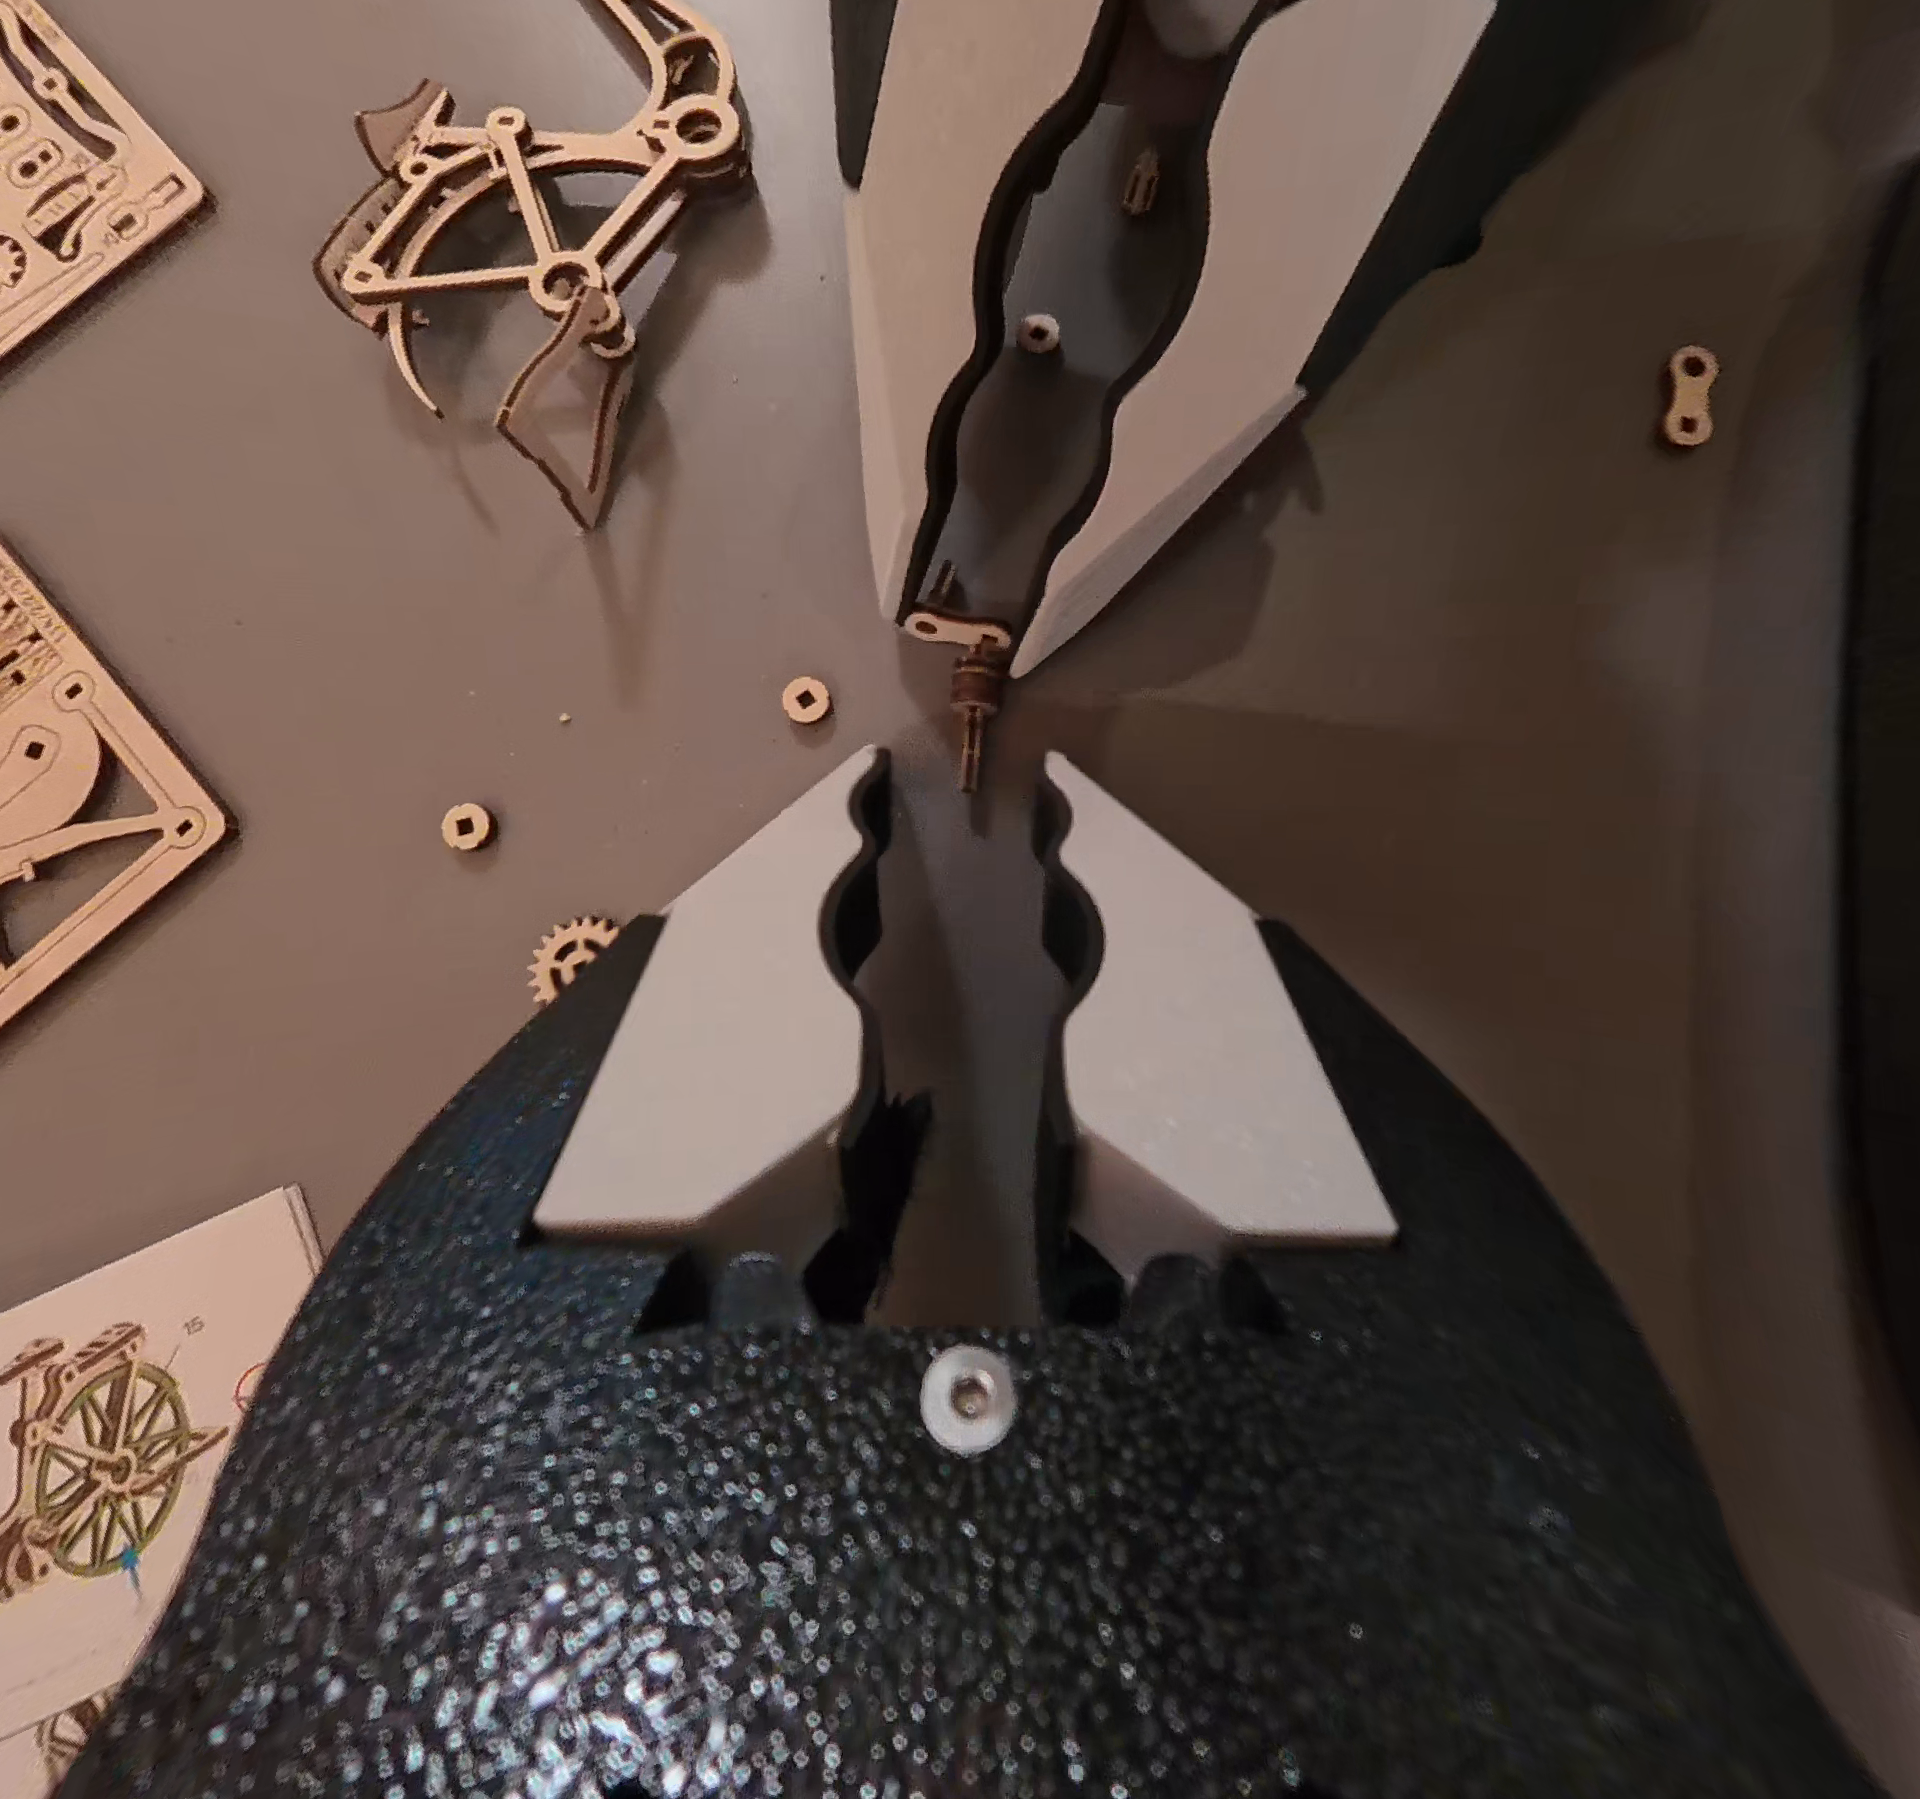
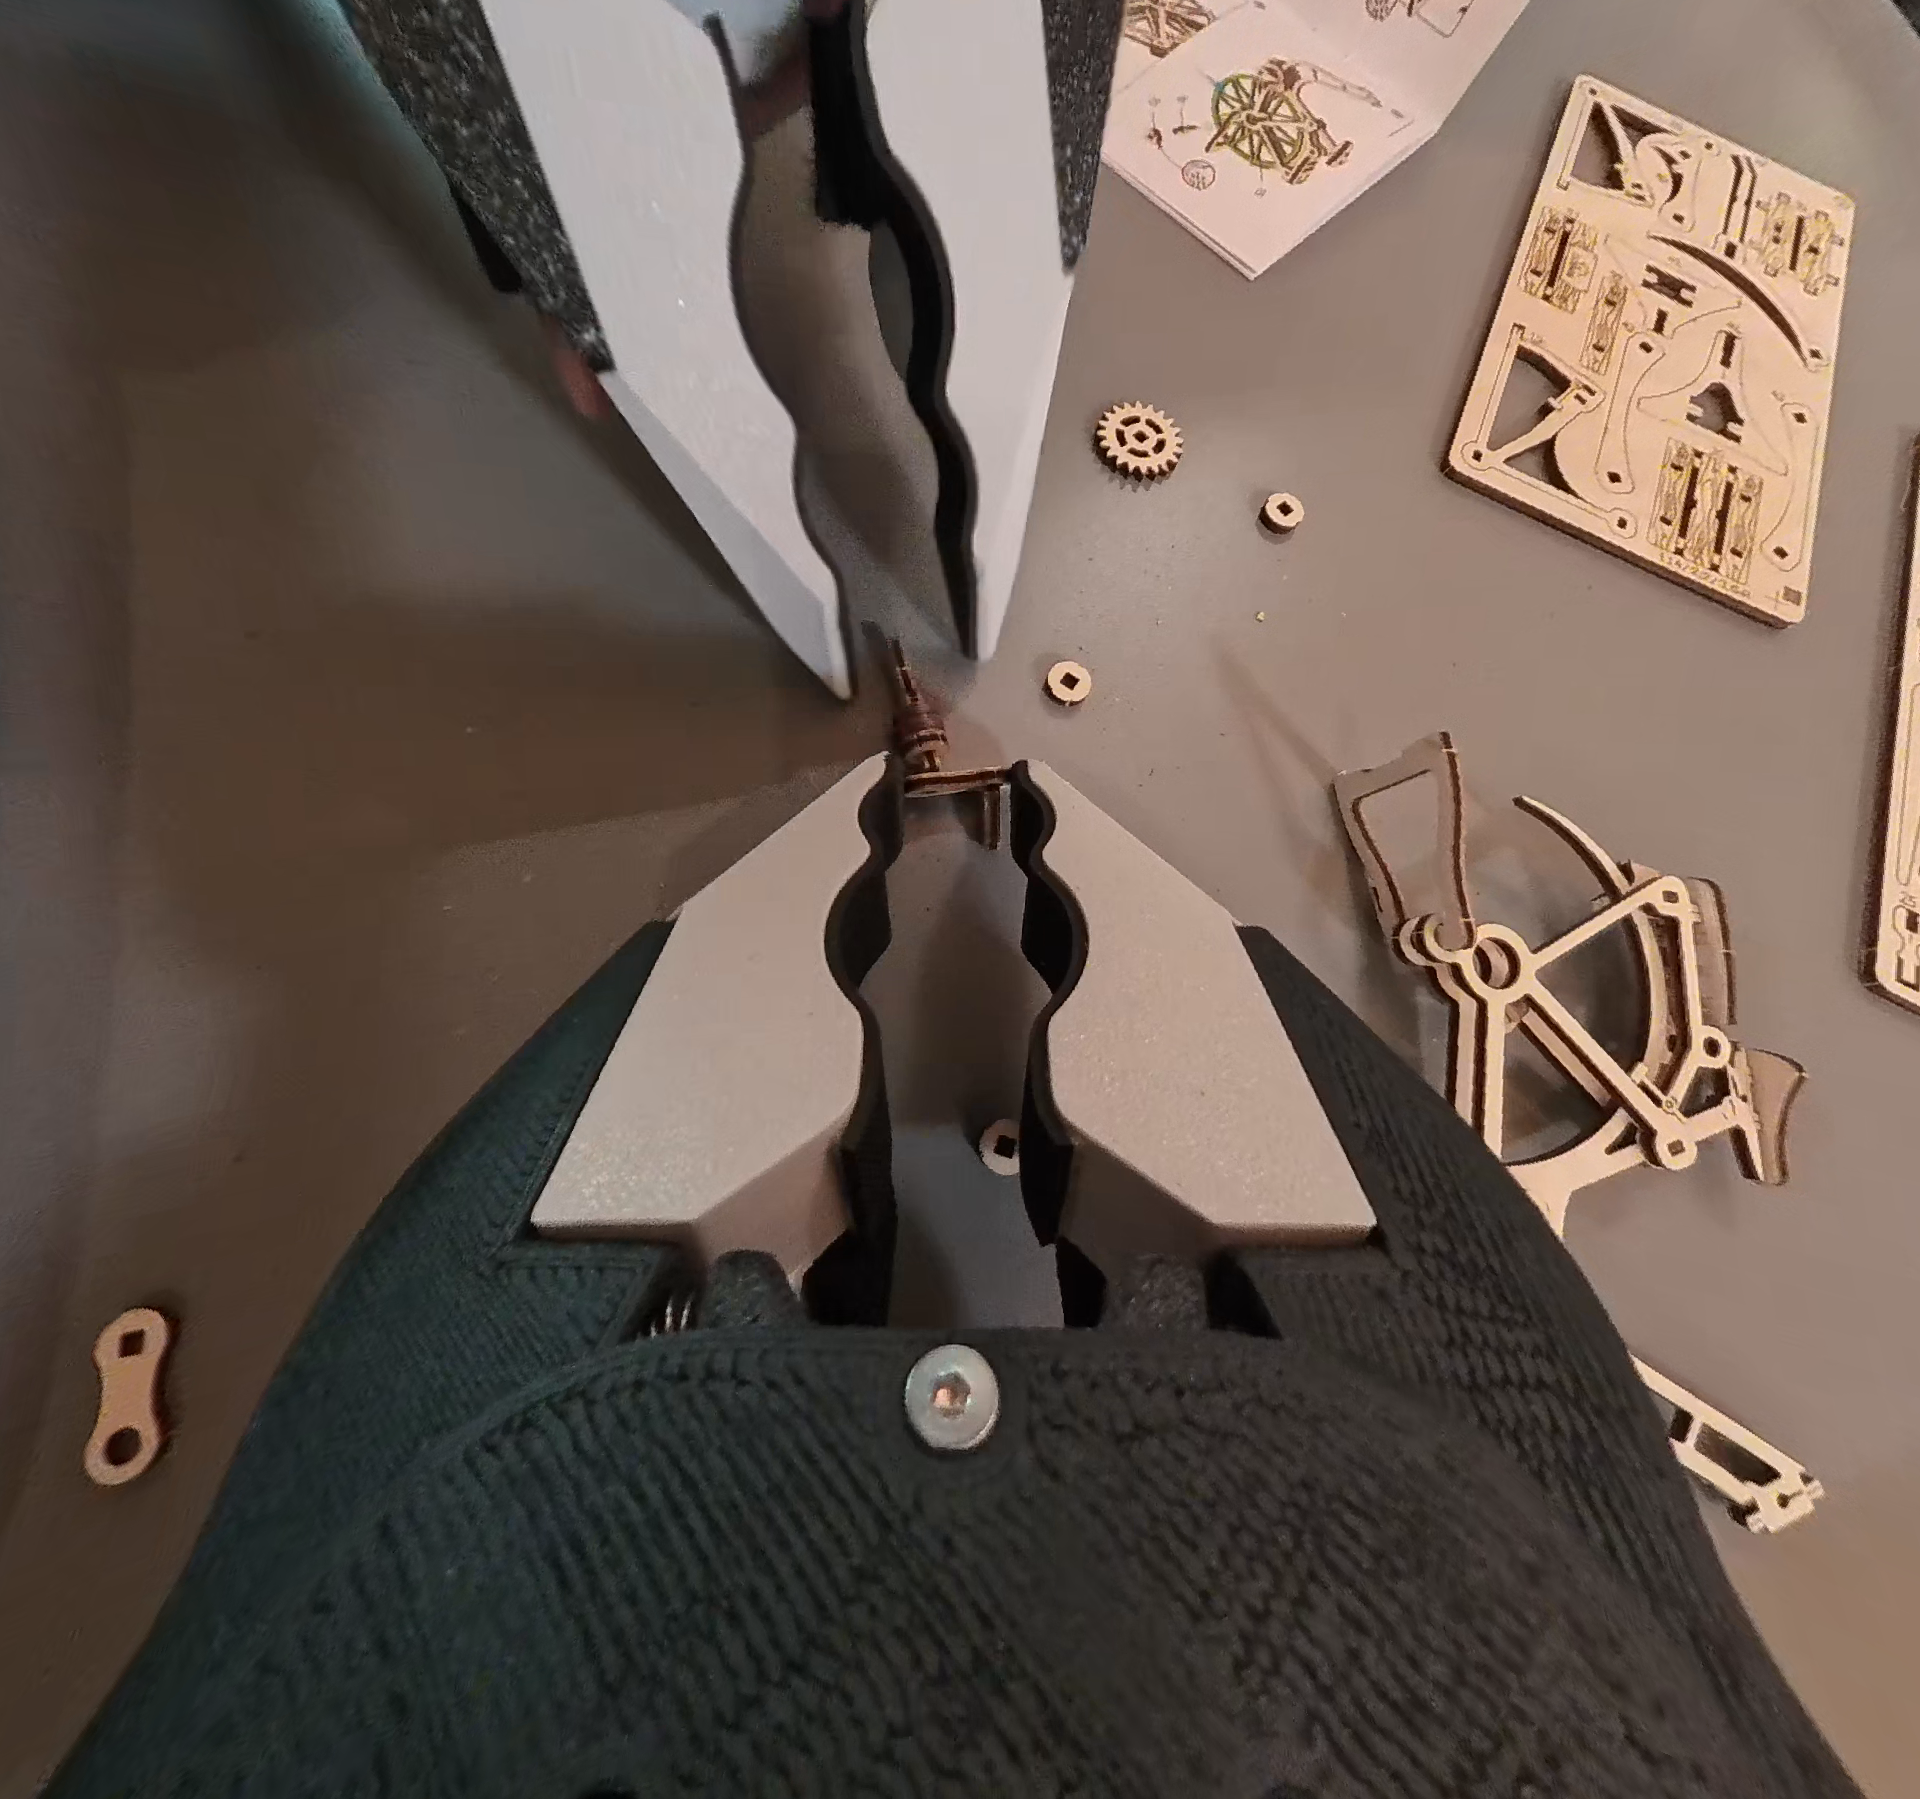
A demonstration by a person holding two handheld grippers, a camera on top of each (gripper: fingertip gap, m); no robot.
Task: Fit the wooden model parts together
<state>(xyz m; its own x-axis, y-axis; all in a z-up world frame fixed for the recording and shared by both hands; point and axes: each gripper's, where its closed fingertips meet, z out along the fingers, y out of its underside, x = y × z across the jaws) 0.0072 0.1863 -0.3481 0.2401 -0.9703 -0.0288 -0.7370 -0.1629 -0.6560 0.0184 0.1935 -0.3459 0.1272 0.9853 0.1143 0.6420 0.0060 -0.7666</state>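
My right gripper (image 2: 954,764) is shut on a small wooden crank piece (image 2: 951,779) whose thin axle (image 2: 914,710) with dark collars sticks out forward. In the left wrist view the right gripper (image 1: 961,643) comes in from the top, and the crank piece (image 1: 956,627) and its axle (image 1: 971,721) point at my left gripper (image 1: 961,762). The left gripper is open and empty, tip to tip with the right one. The axle's end lies between its fingertips (image 1: 1051,770) without touching them. The left gripper also shows in the right wrist view (image 2: 909,663).
On the grey table (image 1: 312,606) lie a partly built wooden frame (image 1: 540,222), part sheets (image 1: 83,793), an instruction booklet (image 1: 125,1417), a gear (image 1: 566,954), square-holed washers (image 1: 807,700) and a two-hole link (image 1: 1688,395). The right wrist view shows the frame (image 2: 1558,1011) and a sheet (image 2: 1652,347). Left and right tips are no more than a few centimetres apart.
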